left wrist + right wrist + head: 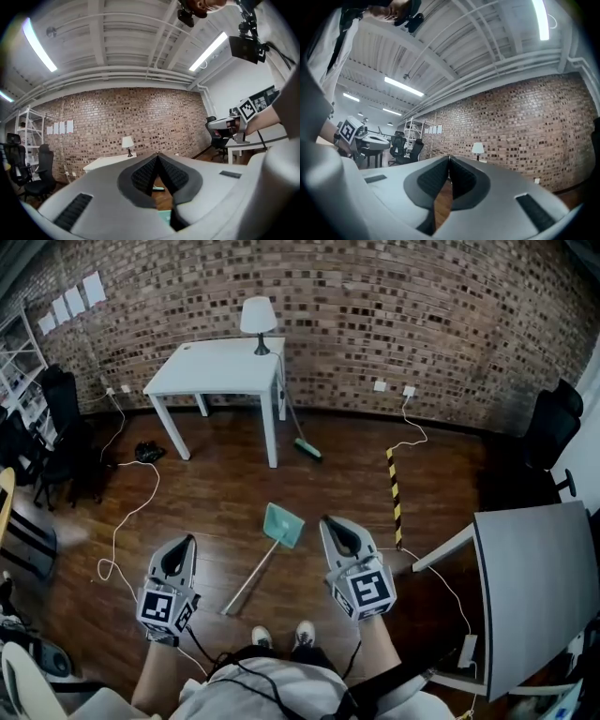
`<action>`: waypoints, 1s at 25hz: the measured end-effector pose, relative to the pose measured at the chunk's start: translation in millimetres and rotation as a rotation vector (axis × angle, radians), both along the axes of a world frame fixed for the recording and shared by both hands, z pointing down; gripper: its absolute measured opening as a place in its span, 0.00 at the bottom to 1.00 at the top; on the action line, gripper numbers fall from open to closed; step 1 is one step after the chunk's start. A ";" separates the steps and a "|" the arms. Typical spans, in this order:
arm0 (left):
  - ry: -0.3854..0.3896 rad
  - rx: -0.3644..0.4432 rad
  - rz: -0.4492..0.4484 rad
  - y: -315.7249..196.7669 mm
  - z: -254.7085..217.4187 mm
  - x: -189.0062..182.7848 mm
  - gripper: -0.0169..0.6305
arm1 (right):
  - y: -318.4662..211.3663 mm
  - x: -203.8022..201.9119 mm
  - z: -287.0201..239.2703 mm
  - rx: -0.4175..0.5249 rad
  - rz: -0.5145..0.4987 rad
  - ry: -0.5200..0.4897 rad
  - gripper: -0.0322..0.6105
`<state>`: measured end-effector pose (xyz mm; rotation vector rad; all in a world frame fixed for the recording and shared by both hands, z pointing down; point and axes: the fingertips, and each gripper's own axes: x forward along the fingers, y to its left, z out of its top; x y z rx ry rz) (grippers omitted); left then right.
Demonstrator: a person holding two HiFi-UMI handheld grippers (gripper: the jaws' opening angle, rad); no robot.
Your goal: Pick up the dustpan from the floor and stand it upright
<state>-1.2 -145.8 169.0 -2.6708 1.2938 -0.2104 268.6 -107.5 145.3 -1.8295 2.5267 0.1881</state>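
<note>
A teal dustpan (283,524) lies flat on the wooden floor, its long pale handle (249,580) running down-left toward my feet. My left gripper (189,540) is held level to the left of the handle, jaws shut and empty. My right gripper (327,520) hovers just right of the pan, also shut with nothing in it. In the left gripper view the left gripper (158,157) has its tips closed, and a sliver of the teal dustpan (165,216) shows below them. The right gripper view has the right gripper (449,159) closed over bare floor.
A white table (222,368) with a lamp (258,319) stands against the brick wall. A green broom (306,447) leans by its leg. A yellow-black floor strip (395,496), white cables (127,521), a grey desk (539,587) at right and office chairs (58,424) at left surround the floor.
</note>
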 end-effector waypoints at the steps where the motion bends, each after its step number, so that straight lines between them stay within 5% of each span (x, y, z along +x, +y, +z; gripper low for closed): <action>1: 0.007 -0.011 -0.010 -5.7 2.8 -4.7 0.04 | -4.9 0.5 3.9 -0.007 0.006 -0.017 0.04; 6: 0.005 -0.017 -0.025 -32.2 7.5 -16.7 0.04 | -27.4 4.0 14.1 -0.033 0.023 -0.020 0.04; 13: 0.002 -0.040 -0.043 -50.8 36.3 -57.5 0.06 | -64.7 -34.2 26.4 -0.035 -0.094 0.020 0.04; 16: 0.013 -0.090 -0.063 -51.4 62.6 -94.5 0.20 | -82.9 -55.9 37.4 -0.044 -0.125 0.024 0.10; 20: -0.014 -0.187 -0.077 -42.8 113.6 -146.8 0.25 | -107.1 -94.0 75.4 -0.114 -0.171 0.008 0.31; 25: -0.096 -0.307 -0.051 -29.8 182.6 -183.8 0.30 | -141.6 -122.9 157.5 -0.271 -0.195 -0.036 0.35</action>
